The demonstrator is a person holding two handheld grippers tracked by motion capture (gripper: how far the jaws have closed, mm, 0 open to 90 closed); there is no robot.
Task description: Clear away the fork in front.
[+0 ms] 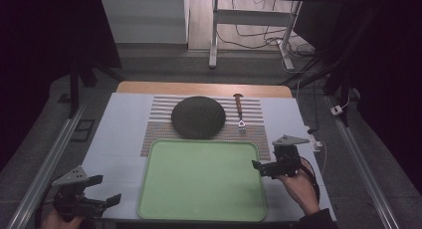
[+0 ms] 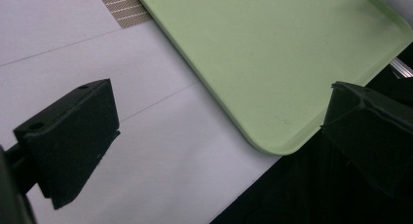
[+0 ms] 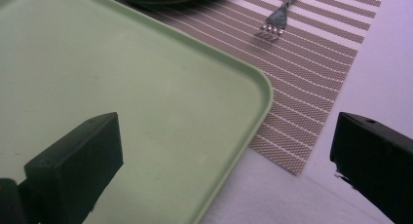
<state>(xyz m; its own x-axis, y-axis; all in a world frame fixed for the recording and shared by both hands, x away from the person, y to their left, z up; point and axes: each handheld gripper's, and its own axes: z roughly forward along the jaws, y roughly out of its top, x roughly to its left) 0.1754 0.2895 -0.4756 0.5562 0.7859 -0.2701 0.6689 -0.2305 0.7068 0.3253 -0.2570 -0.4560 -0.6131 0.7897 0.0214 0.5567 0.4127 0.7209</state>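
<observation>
High view: left tool [image 1: 102, 189] is held released off the green tray's [image 1: 149, 189] near-left corner. Right tool [image 1: 259, 167] is held released at its right edge.

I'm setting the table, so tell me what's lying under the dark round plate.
The dark round plate sits on a striped placemat, beside a fork. The mat's near edge runs under the green tray. Whatever the plate itself covers is hidden.

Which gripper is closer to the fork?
Right. The right gripper sits at the green tray's right edge, just short of the fork on the striped mat. The left gripper is off the tray's near left corner, far across from it.
</observation>
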